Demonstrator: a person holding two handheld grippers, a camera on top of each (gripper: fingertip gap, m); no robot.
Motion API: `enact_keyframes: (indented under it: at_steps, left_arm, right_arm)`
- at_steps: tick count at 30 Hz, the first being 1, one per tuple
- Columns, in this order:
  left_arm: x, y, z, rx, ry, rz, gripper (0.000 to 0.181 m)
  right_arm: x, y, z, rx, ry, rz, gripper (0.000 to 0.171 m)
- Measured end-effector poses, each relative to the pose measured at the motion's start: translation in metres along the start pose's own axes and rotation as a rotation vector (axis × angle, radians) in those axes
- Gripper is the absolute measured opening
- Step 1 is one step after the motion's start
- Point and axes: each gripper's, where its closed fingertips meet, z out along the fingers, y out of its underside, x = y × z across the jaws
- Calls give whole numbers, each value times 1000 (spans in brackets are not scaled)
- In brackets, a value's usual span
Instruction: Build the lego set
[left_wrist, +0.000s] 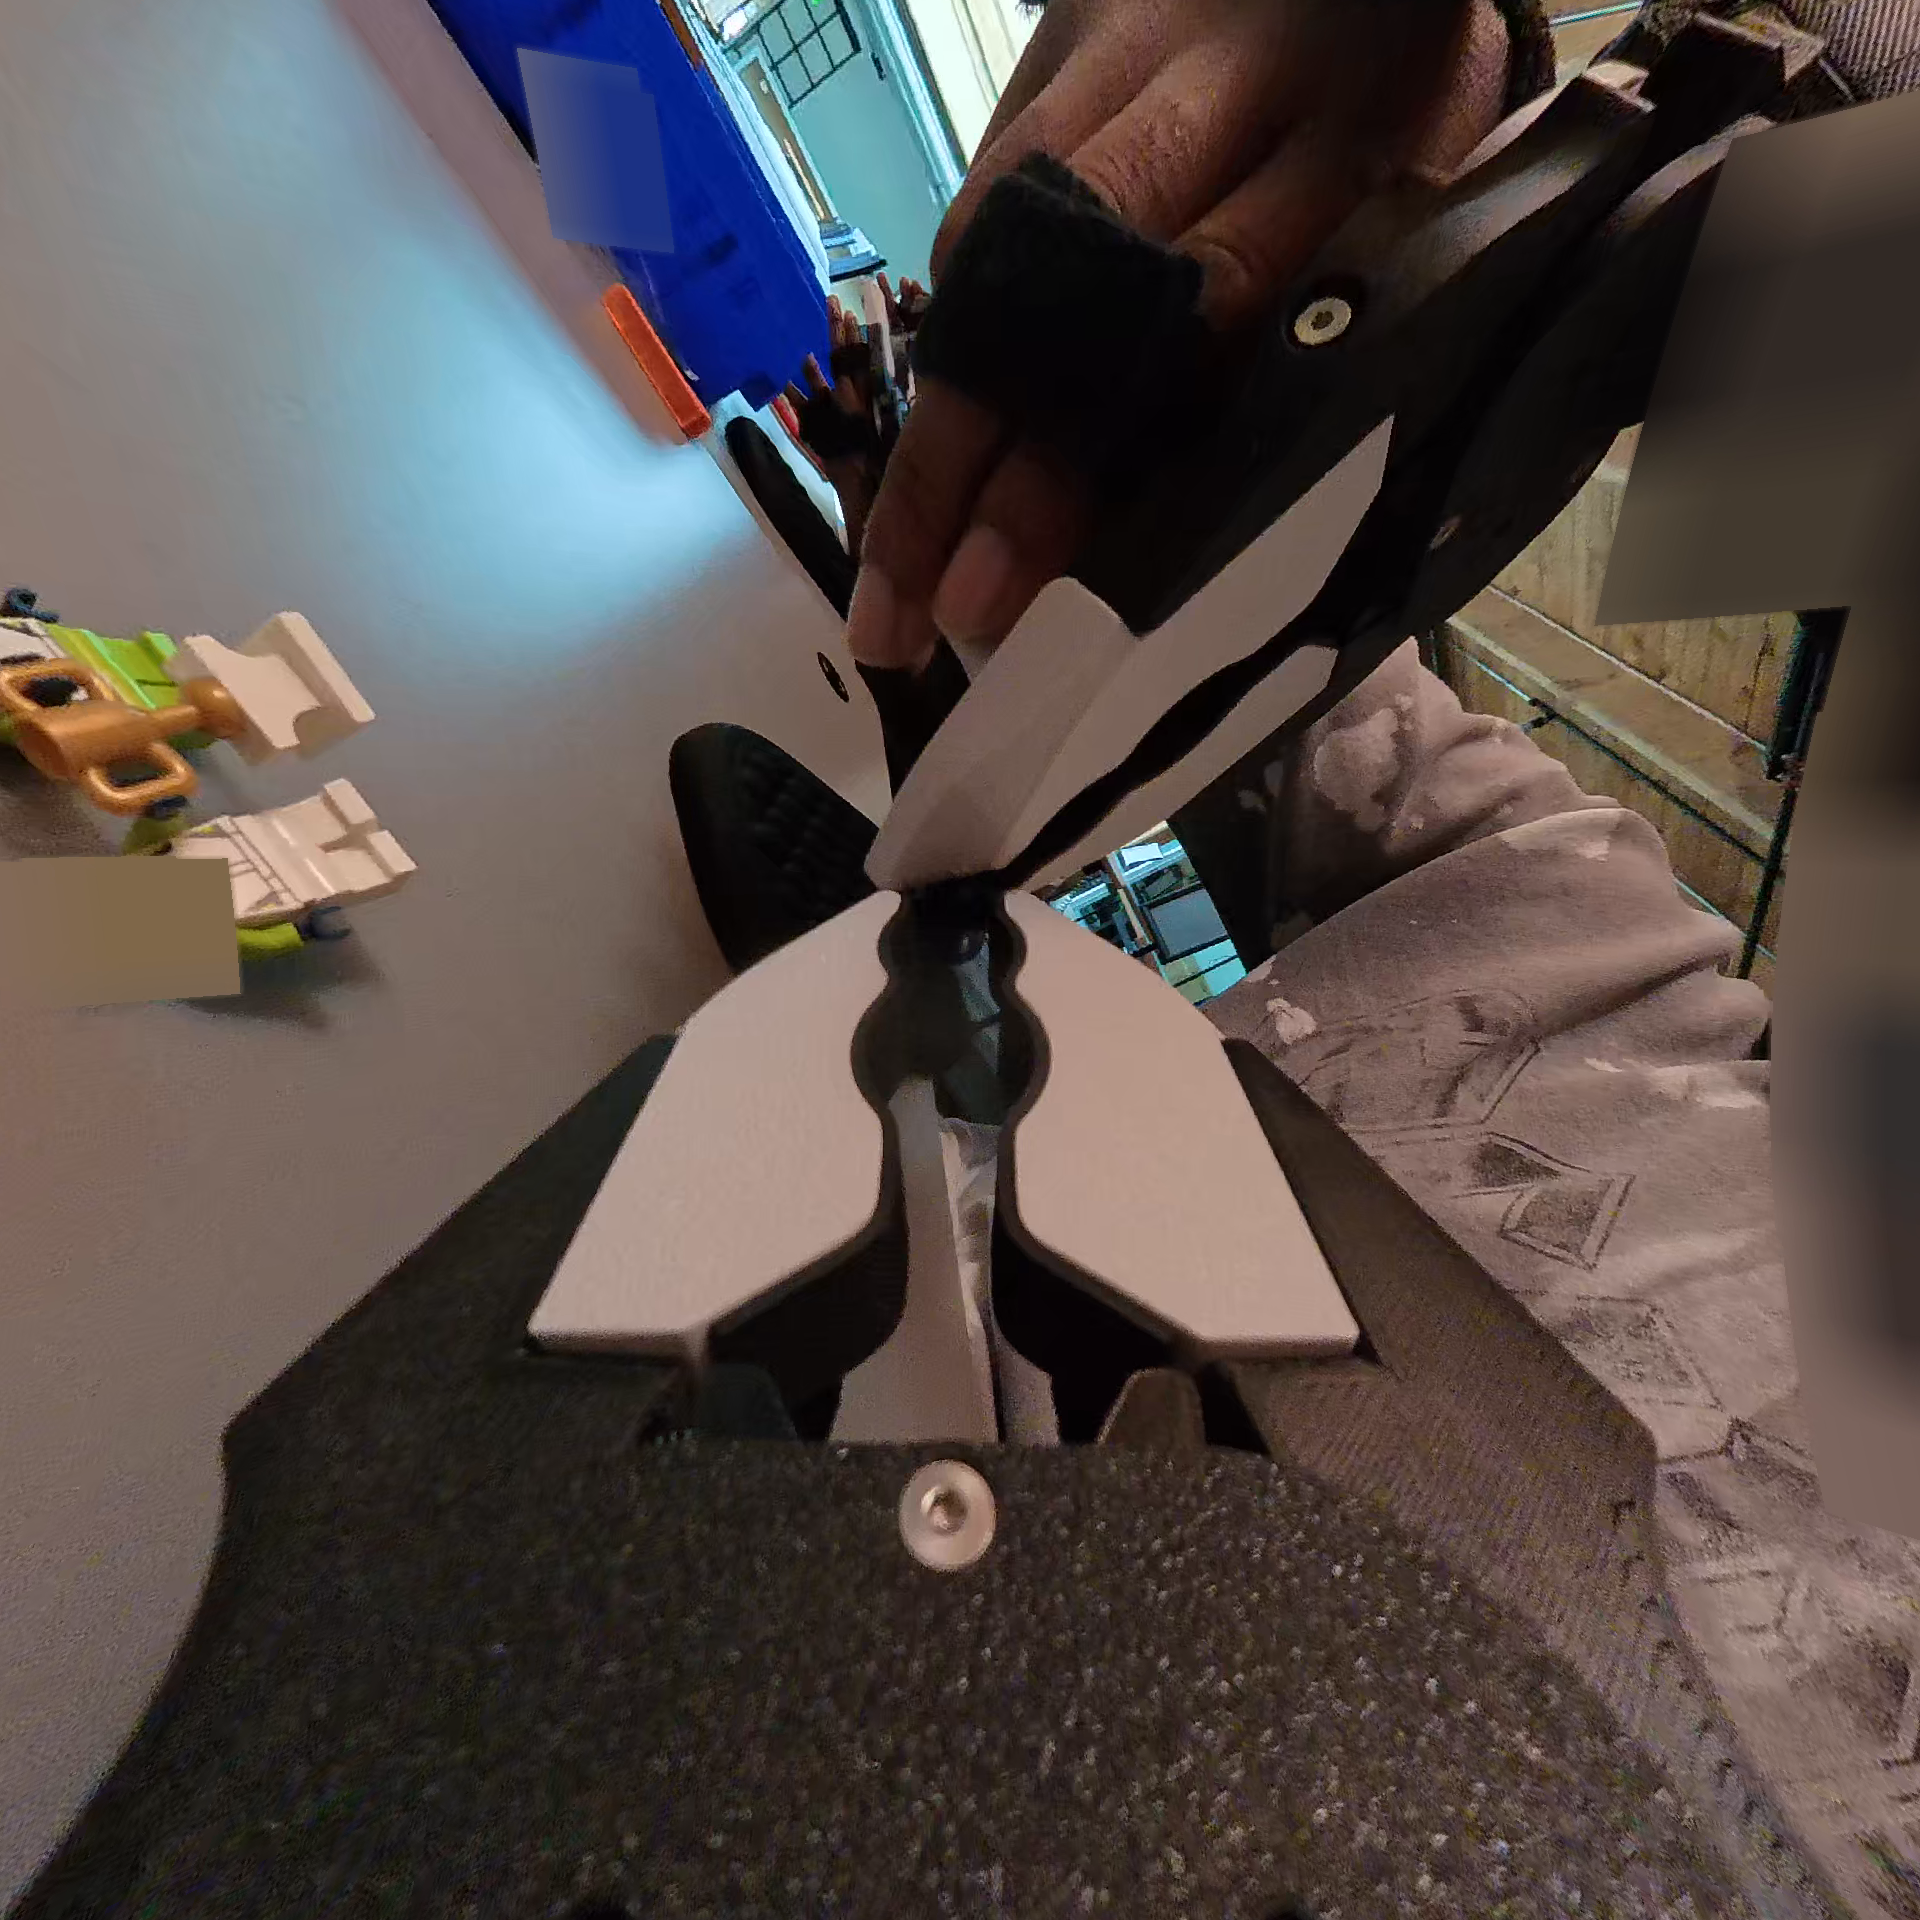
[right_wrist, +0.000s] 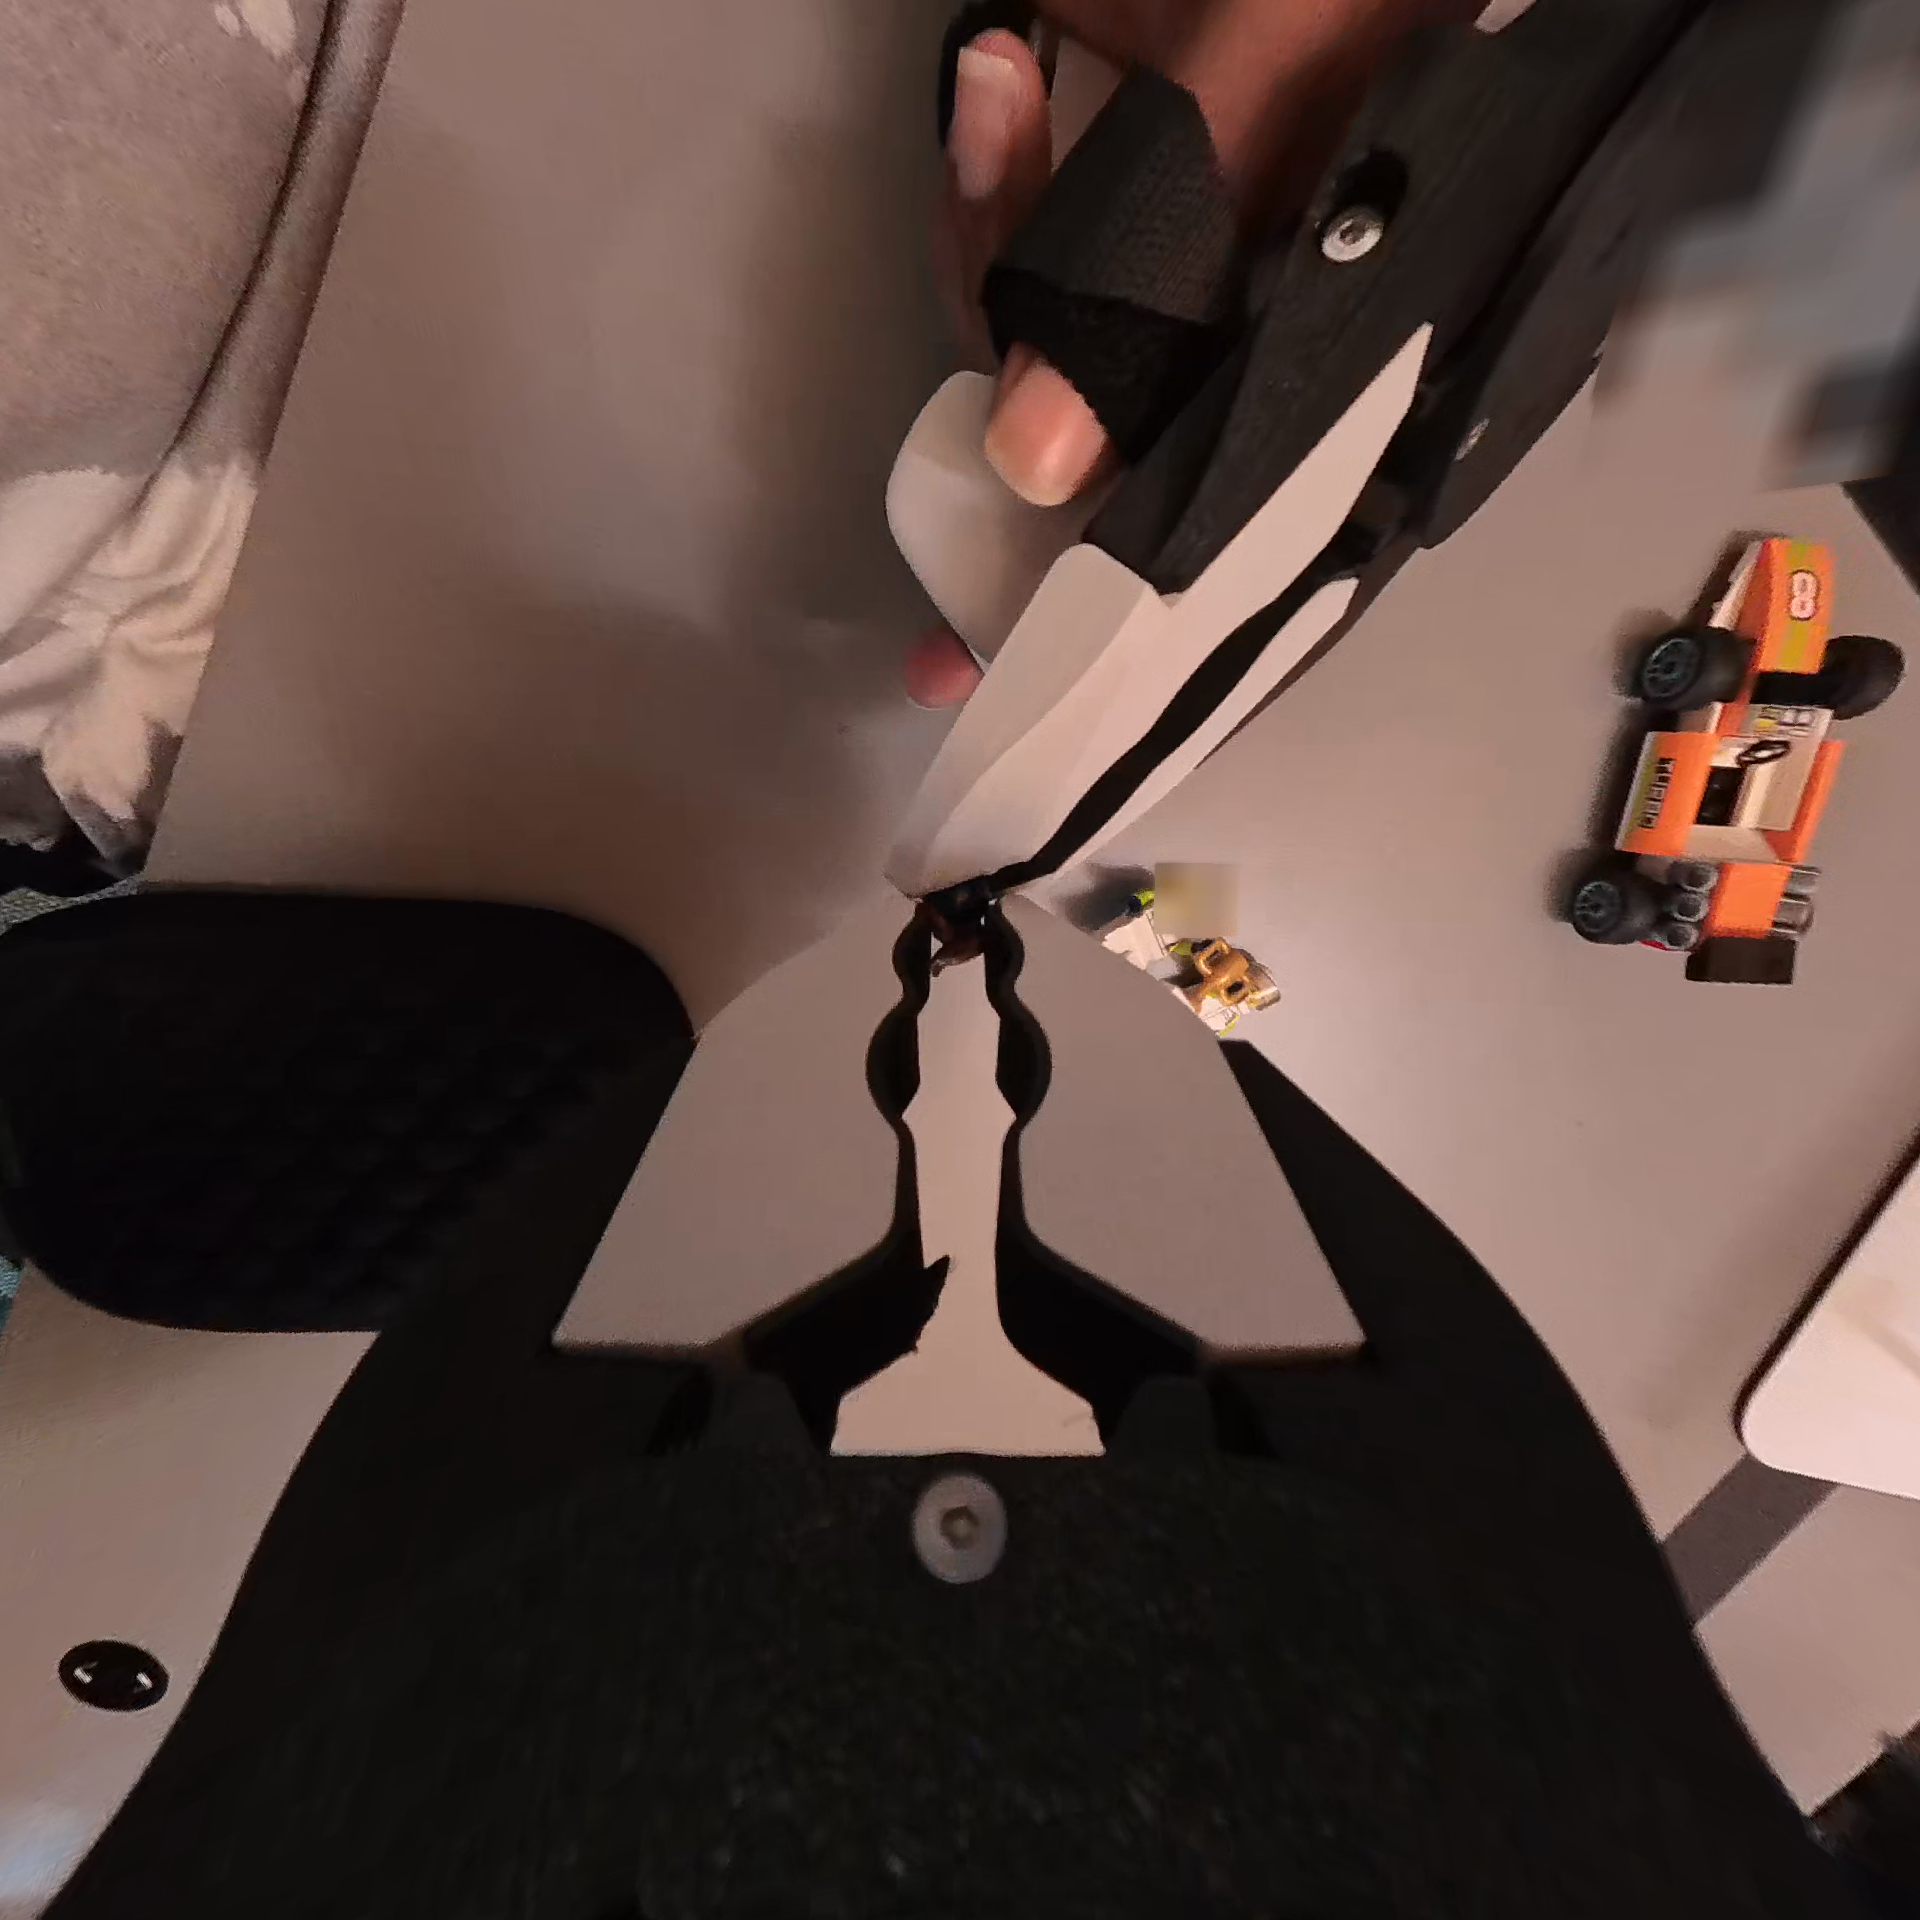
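You are working over the desk, where the orange car is sitting at three o'clock in the right wrist view. Your left tongs and right tongs are meeting tip to tip, each clamped together on a tiny dark piece. Keep both grips steady, pushing straight along one axis so it seats without twisting.

We see the two grippers meet tip to tip above the table, a small piece pinched between them. Beyond and right of the tips lie the minifigure parts; farther right stands the race car.
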Motion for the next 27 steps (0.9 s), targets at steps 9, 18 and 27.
enact_keyframes:
  at_steps: [9,18,27]
  left_arm:
    - [-16,-41,-43,196,-77,-17,13]
    - [-43,-58,-66,344,-146,-120,13]
    - [-49,-60,-69,388,-119,-199,13]
  right_arm:
    - [36,27,-11,195,338,273,28]
    - [41,38,31,212,830,273,27]
    - [53,42,59,-228,783,-96,27]
